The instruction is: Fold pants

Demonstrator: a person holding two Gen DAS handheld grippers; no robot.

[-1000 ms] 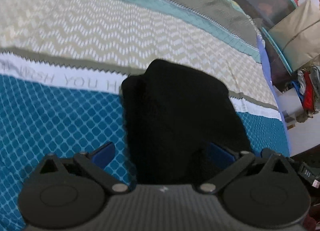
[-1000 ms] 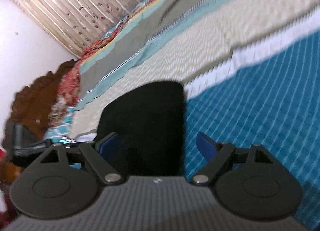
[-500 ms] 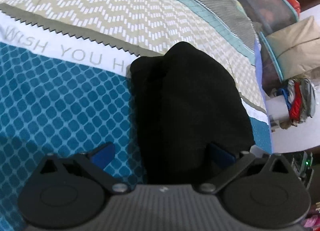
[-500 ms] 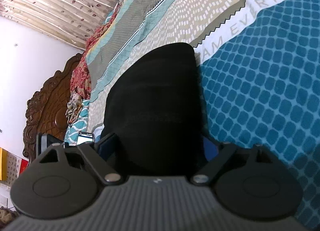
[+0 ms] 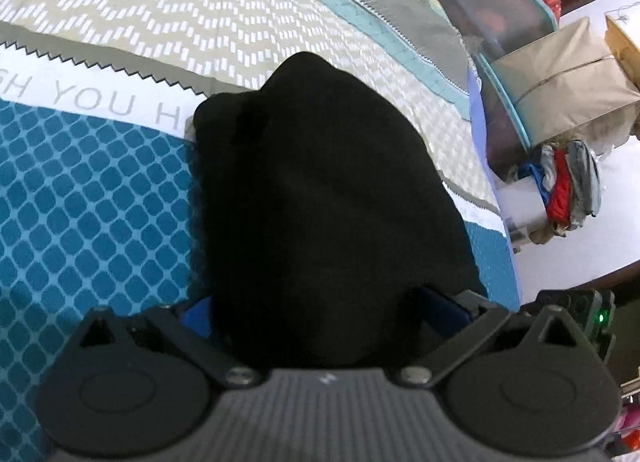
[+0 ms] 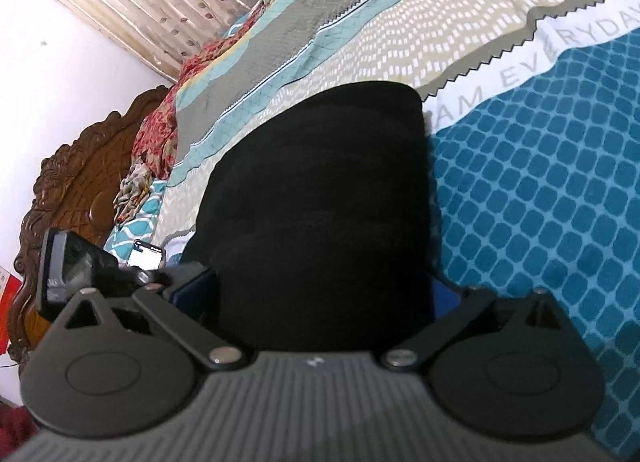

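pants [image 5: 320,201] hiding blue pads [image 5: 442,312], phone [image 6: 146,260] half-hidden

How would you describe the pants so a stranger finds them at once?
Look at the bedspread with its blue diamond pattern and white lettered band. Across that band lie the pants, a folded bundle. It is the only plain black thing on the cover.

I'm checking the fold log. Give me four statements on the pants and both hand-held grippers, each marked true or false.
1. The pants are black. True.
2. The pants lie on a bare wooden floor. False: they lie on a patterned bedspread.
3. The left hand-held gripper has pants fabric between its blue fingers. True.
4. The right hand-held gripper is far from the pants. False: fabric fills the gap between its fingers.
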